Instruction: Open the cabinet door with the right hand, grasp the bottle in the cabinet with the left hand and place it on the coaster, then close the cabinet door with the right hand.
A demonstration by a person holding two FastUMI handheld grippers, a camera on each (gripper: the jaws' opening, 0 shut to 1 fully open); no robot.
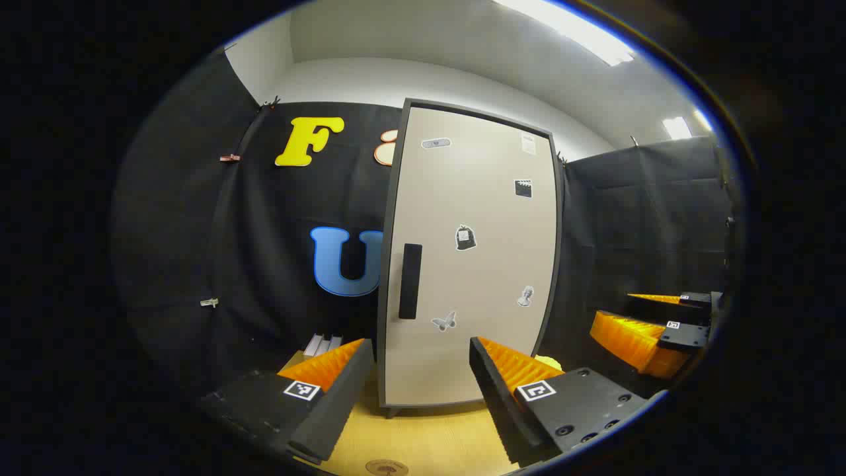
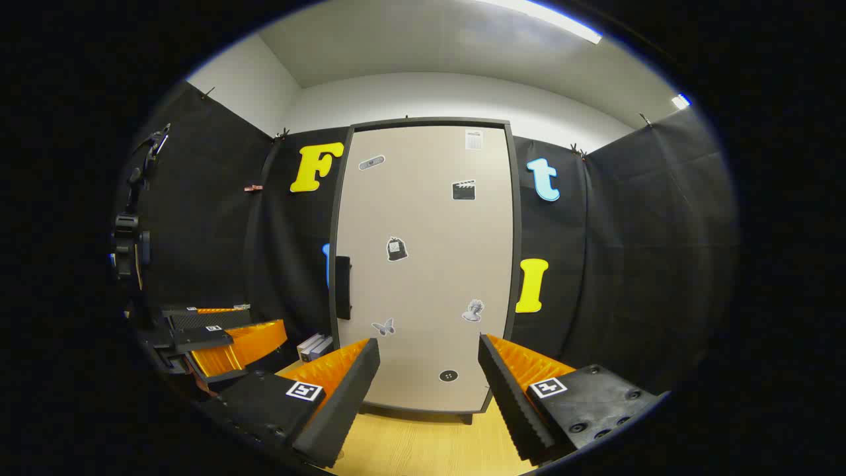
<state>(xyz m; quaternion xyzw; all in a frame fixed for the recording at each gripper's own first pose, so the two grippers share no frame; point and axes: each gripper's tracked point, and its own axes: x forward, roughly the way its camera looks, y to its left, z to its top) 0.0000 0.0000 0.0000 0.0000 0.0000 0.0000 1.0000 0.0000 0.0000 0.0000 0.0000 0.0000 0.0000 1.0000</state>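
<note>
A tall cabinet stands on the wooden table with its beige door (image 1: pixel 472 264) (image 2: pixel 423 264) shut, stickers on its front. What it holds is hidden. Its black handle (image 1: pixel 410 281) (image 2: pixel 342 287) is on the door's left edge. My left gripper (image 1: pixel 416 390) is open and empty, a short way in front of the door. My right gripper (image 2: pixel 426 390) is also open and empty, facing the door's lower middle; it also appears at the right of the left gripper view (image 1: pixel 651 330). A round brown coaster (image 1: pixel 386 468) lies on the table just below the left gripper.
Small pale blocks (image 1: pixel 322 344) (image 2: pixel 314 345) sit left of the cabinet's foot. A yellowish-green object (image 1: pixel 548 361) peeks out beside the cabinet's right foot. The left gripper (image 2: pixel 225 337) is at the left of the right gripper view. Black cloth walls close in behind and beside the cabinet.
</note>
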